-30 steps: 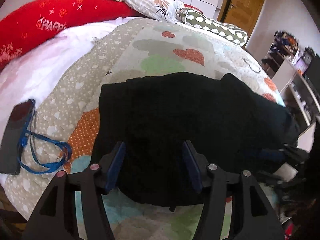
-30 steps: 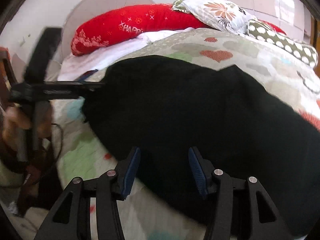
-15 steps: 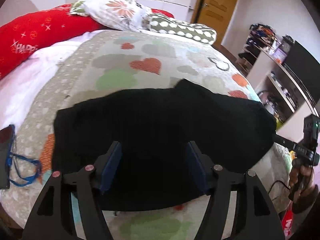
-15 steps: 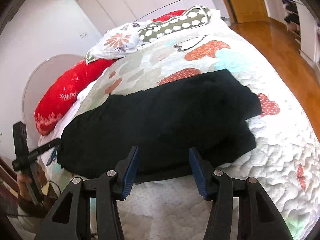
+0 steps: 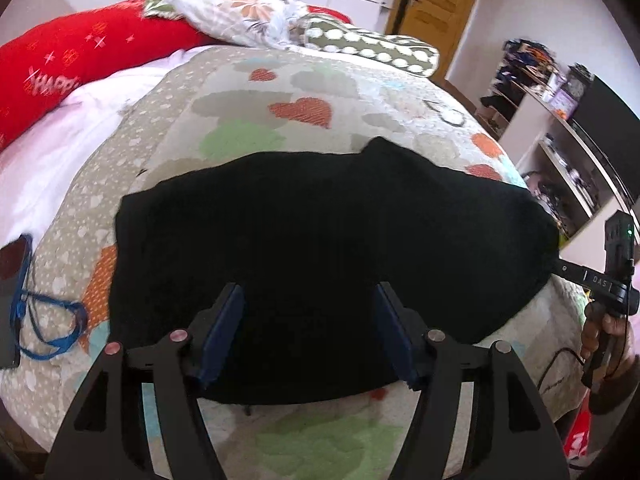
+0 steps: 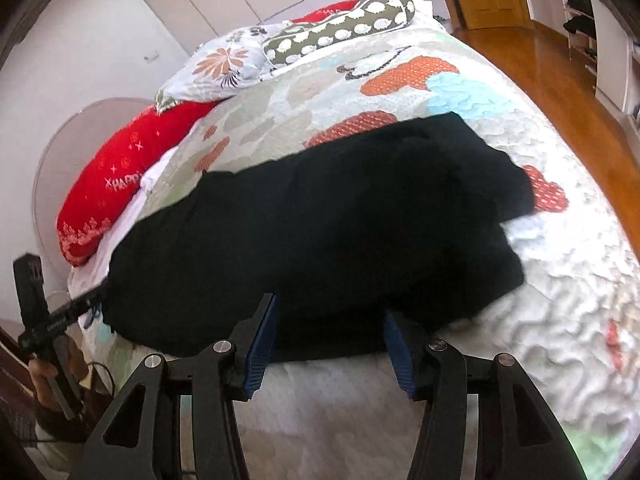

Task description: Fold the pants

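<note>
Black pants [image 5: 328,248] lie folded in a long band across the patterned quilt [image 5: 248,92]. In the left wrist view my left gripper [image 5: 310,332] hovers over the near edge of the pants, open, with nothing pinched between its blue pads. The right gripper's handle [image 5: 612,272] shows at the right end of the pants, held by a hand. In the right wrist view the pants [image 6: 320,240] stretch from left to right, and my right gripper [image 6: 328,340] hangs open at their near edge. The left gripper's handle [image 6: 40,312] shows by the left end.
A dark phone [image 5: 12,280] with a blue lanyard [image 5: 52,332] lies on the bed's left side. A red bolster [image 5: 72,60], a floral pillow [image 5: 240,12] and a dotted bolster [image 5: 372,48] line the far side. Shelves [image 5: 560,140] and a wooden floor [image 6: 560,60] lie beyond the bed.
The right gripper has drawn back from close over the pants and rolled, so their whole length now shows. The left gripper's jaws have widened a little and its view has shifted rightward.
</note>
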`<state>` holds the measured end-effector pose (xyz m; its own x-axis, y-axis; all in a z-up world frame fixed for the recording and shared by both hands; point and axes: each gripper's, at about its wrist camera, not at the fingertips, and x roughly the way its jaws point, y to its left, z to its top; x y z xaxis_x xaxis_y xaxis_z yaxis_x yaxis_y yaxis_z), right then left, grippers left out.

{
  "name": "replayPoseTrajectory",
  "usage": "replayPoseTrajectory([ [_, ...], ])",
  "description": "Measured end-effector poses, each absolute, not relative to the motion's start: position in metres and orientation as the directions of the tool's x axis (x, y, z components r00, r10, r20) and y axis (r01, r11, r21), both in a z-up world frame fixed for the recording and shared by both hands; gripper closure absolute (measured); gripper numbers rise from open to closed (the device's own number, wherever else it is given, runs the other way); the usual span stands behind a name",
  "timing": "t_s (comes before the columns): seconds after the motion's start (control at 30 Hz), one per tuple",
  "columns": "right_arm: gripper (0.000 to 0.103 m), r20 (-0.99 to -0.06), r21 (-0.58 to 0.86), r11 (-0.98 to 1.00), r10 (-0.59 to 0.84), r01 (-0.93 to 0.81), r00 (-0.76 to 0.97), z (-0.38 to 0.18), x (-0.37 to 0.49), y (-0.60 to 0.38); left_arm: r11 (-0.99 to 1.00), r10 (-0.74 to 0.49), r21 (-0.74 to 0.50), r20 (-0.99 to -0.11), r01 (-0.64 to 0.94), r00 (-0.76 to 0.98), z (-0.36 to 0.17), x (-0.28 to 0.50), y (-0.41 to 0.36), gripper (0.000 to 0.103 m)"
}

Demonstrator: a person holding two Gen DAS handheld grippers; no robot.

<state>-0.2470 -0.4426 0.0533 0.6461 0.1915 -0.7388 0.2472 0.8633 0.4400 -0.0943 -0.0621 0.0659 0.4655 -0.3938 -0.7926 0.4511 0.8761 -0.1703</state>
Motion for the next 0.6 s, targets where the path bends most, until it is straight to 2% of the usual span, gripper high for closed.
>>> replayPoseTrajectory([
  [0.03,0.06,-0.729,0.447,0.858,0.185,0.253,0.66,0.053,-0.245,-0.442,0.88,-0.391,-0.174,-0.794,0.442,0.467,0.065,-0.093,-0.059,0.037],
  [0.07,0.09,-0.715,0.46,0.852,0.189,0.249,0.673,0.054,-0.244,-0.442,0.885,-0.388,-0.179,-0.794,0.43,0.468,0.065,-0.091,-0.055,0.037],
  [0.1,0.101,-0.695,0.493,0.84,0.223,0.227,0.684,0.055,-0.243,-0.439,0.889,-0.386,-0.185,-0.794,0.419,0.47,0.066,-0.09,-0.05,0.037],
  [0.3,0.101,-0.552,0.681,0.726,0.419,0.1,0.721,0.062,-0.251,-0.434,0.91,-0.353,-0.168,-0.793,0.378,0.497,0.068,-0.086,-0.027,0.037],
  [0.33,0.101,-0.565,0.677,0.728,0.424,0.104,0.707,0.057,-0.25,-0.433,0.914,-0.349,-0.171,-0.794,0.368,0.498,0.067,-0.085,-0.024,0.037],
  [0.4,0.094,-0.663,0.587,0.792,0.352,0.168,0.661,0.045,-0.248,-0.43,0.92,-0.345,-0.18,-0.794,0.348,0.501,0.068,-0.084,-0.018,0.037],
  [0.47,0.093,-0.665,0.593,0.781,0.336,0.197,0.667,0.042,-0.255,-0.438,0.92,-0.347,-0.184,-0.789,0.345,0.507,0.071,-0.084,-0.013,0.037],
  [0.53,0.081,-0.638,0.629,0.747,0.34,0.213,0.691,0.046,-0.267,-0.451,0.924,-0.34,-0.174,-0.783,0.342,0.521,0.075,-0.085,-0.008,0.037],
  [0.6,0.058,-0.637,0.609,0.76,0.299,0.226,0.71,0.061,-0.281,-0.464,0.931,-0.328,-0.169,-0.781,0.325,0.532,0.078,-0.083,-0.001,0.037],
])
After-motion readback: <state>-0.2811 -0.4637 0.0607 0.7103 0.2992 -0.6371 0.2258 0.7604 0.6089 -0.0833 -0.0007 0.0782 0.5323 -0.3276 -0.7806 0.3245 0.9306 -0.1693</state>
